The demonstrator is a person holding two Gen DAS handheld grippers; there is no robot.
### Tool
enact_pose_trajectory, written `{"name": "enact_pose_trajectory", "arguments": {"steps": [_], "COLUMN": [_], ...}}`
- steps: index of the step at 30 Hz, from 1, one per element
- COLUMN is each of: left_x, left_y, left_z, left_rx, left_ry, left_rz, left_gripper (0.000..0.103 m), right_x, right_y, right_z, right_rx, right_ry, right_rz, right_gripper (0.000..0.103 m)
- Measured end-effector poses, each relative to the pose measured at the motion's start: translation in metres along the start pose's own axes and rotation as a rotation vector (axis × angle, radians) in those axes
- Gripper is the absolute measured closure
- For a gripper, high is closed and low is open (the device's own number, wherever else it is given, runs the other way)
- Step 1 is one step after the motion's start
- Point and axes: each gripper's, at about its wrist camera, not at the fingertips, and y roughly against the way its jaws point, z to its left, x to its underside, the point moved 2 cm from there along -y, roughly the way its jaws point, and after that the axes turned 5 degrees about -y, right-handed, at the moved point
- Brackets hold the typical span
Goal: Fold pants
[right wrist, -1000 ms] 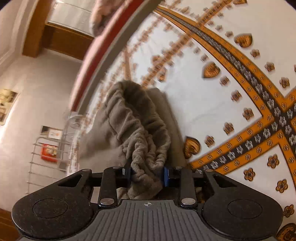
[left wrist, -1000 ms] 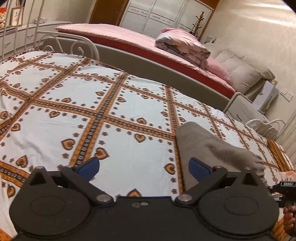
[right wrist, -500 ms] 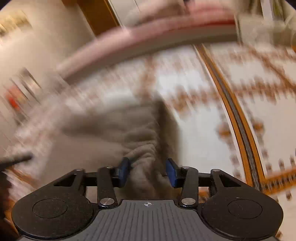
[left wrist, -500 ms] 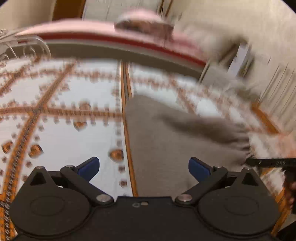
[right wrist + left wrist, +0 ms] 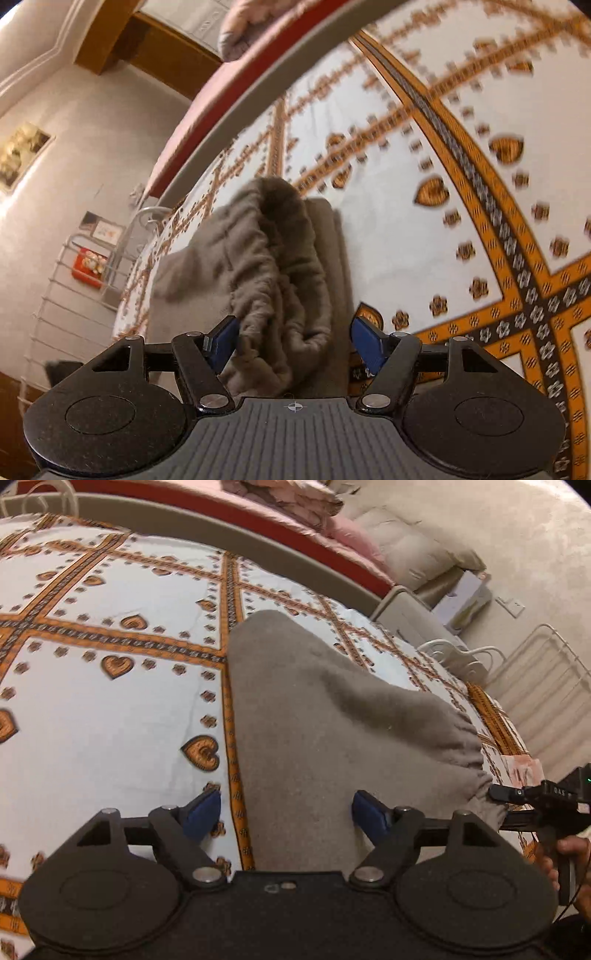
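Observation:
The grey pants [image 5: 325, 731] lie folded on the bed's white and orange patterned sheet [image 5: 110, 709]. My left gripper [image 5: 286, 812] is open, its blue pads on either side of the pants' near left edge. In the right wrist view the gathered elastic waistband [image 5: 280, 280] bunches up between the blue pads of my right gripper [image 5: 295, 343], which is open around it without clamping. The right gripper also shows at the right edge of the left wrist view [image 5: 532, 797], at the waistband end.
A second bed with a pink cover and folded bedding [image 5: 288, 498] stands beyond the grey bed frame [image 5: 258, 535]. White metal railings [image 5: 535, 672] stand at the bed's right end. The patterned sheet spreads wide to the left of the pants.
My right gripper has opened and let go of the waistband it was clamping. My left gripper has moved right, over the pants' near edge, and stayed open.

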Motion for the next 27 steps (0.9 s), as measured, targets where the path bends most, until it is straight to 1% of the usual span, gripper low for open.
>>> {"name": "enact_pose_trajectory", "arguments": {"steps": [2,6,8,10,11,12,13,14,15,16,17,19,21,22,23,25,26,27], "left_x": [-0.002,-0.005,-0.008,-0.012,-0.014,-0.017,-0.019,-0.021,-0.022,-0.023,-0.025,-0.031,-0.045,-0.054,-0.065,-0.083,-0.091,-0.096], "left_y": [-0.004,-0.015,-0.021,-0.028,-0.031,-0.035,-0.038,-0.039,-0.039,-0.039,-0.038,-0.033,-0.027,-0.026,-0.026,-0.03,-0.036,-0.044], "left_z": [0.001,0.001,0.004,0.01,0.012,0.014,0.014,0.015,0.017,0.018,0.017,0.014,0.01,0.009,0.006,0.002,0.001,-0.001], "left_rx": [0.018,0.068,0.108,0.156,0.173,0.176,0.173,0.176,0.181,0.185,0.187,0.191,0.212,0.221,0.212,0.192,0.164,0.115], "left_ry": [0.008,-0.015,-0.002,0.034,0.049,0.064,0.068,0.071,0.077,0.082,0.081,0.069,0.057,0.05,0.029,-0.008,-0.042,-0.073], "left_rz": [0.0,0.002,0.001,0.0,-0.002,-0.002,-0.003,-0.008,-0.017,-0.028,-0.037,-0.06,-0.103,-0.123,-0.144,-0.182,-0.19,-0.187], "left_gripper": [0.032,0.033,0.033,0.034,0.04,0.051,0.056,0.063,0.068,0.07,0.072,0.077,0.082,0.082,0.082,0.082,0.082,0.071], "right_x": [-0.002,-0.009,-0.011,-0.018,-0.02,-0.022,-0.023,-0.023,-0.023,-0.024,-0.025,-0.03,-0.035,-0.041,-0.046,-0.062,-0.071,-0.08], "right_y": [-0.004,-0.019,-0.026,-0.034,-0.038,-0.04,-0.044,-0.046,-0.046,-0.047,-0.045,-0.04,-0.033,-0.03,-0.028,-0.03,-0.034,-0.037], "right_z": [-0.005,-0.01,-0.013,-0.017,-0.017,-0.013,-0.009,-0.005,-0.002,0.0,0.003,0.014,0.028,0.036,0.043,0.051,0.053,0.054], "right_rx": [-0.004,-0.034,-0.066,-0.102,-0.119,-0.129,-0.128,-0.121,-0.12,-0.127,-0.133,-0.15,-0.186,-0.207,-0.227,-0.264,-0.267,-0.239], "right_ry": [-0.023,-0.033,-0.039,-0.051,-0.046,-0.027,0.0,0.021,0.026,0.027,0.036,0.064,0.098,0.118,0.128,0.135,0.145,0.16], "right_rz": [0.013,0.054,0.071,0.084,0.09,0.093,0.097,0.101,0.101,0.1,0.095,0.063,0.032,0.012,-0.006,-0.063,-0.085,-0.1], "right_gripper": [0.034,0.034,0.034,0.034,0.034,0.035,0.04,0.044,0.046,0.048,0.052,0.057,0.059,0.059,0.059,0.059,0.059,0.059]}}
